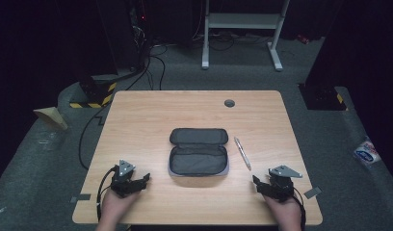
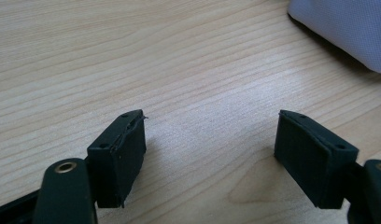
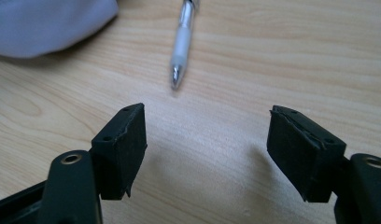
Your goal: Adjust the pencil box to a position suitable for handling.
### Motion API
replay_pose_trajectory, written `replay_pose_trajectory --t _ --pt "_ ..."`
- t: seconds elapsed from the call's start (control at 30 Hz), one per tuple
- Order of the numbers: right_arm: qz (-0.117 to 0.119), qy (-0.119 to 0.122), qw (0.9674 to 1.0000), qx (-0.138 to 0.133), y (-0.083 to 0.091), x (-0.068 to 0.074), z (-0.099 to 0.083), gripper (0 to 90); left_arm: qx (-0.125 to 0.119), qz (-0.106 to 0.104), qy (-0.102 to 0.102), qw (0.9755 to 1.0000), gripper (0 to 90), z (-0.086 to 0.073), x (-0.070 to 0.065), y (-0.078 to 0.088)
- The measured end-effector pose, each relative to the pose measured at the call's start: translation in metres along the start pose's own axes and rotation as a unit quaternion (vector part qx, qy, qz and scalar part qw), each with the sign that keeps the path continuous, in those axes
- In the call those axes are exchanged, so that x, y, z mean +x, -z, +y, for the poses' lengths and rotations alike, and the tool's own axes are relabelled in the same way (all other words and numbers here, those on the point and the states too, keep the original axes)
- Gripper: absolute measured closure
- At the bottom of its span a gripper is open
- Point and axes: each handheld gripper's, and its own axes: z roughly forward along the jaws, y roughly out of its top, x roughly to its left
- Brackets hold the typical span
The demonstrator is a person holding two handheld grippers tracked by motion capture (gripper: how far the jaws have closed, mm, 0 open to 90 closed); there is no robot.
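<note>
A wooden table (image 1: 137,115) carried an open pencil case (image 1: 199,154) near its middle, a little toward the near edge. The case lay unzipped, its lid folded back toward the far edge and its dark lining facing up. A pen (image 1: 242,153) lay on the bare wood just beside the case on its right, apart from it, running roughly from the far edge toward the near edge with its tip pointing at the near right corner.

The left gripper (image 1: 145,179) rested by the near left corner, well apart from the case, held in a hand (image 1: 115,204) that came in over the near edge. In the left gripper view its jaws stood wide, with nothing but wood grain between them and a pale corner of the pencil case (image 2: 347,28) at the upper right.

The right gripper (image 1: 256,182) sat by the near right corner, held in the other hand (image 1: 286,211). In the right gripper view its jaws also stood wide and empty, with the pen (image 3: 181,46) ahead of them, tip toward the jaws, not touching, and the pencil case (image 3: 44,23) at the upper left.
</note>
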Motion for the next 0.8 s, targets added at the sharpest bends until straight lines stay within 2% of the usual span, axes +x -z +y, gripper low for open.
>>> replay_pose_trajectory --t 0.2,0.43,0.67,0.8 --pt "0.002 0.0 1.0 -0.009 0.001 0.001 0.001 28.1 -0.001 -0.003 -0.002 1.0 25.1 0.0 0.0 0.0" --pt "0.0 0.032 0.9994 -0.014 0.001 0.01 0.005 28.1 -0.002 -0.002 -0.006 1.0 25.7 0.0 0.0 0.0" --pt "0.007 0.027 0.9994 -0.019 -0.001 0.011 0.01 26.8 -0.003 -0.001 -0.006 1.0 26.3 -0.001 -0.002 0.002" --pt "0.008 0.034 0.9991 -0.024 -0.005 0.013 0.011 26.3 -0.003 -0.002 -0.005 1.0 26.5 -0.002 -0.002 0.002"
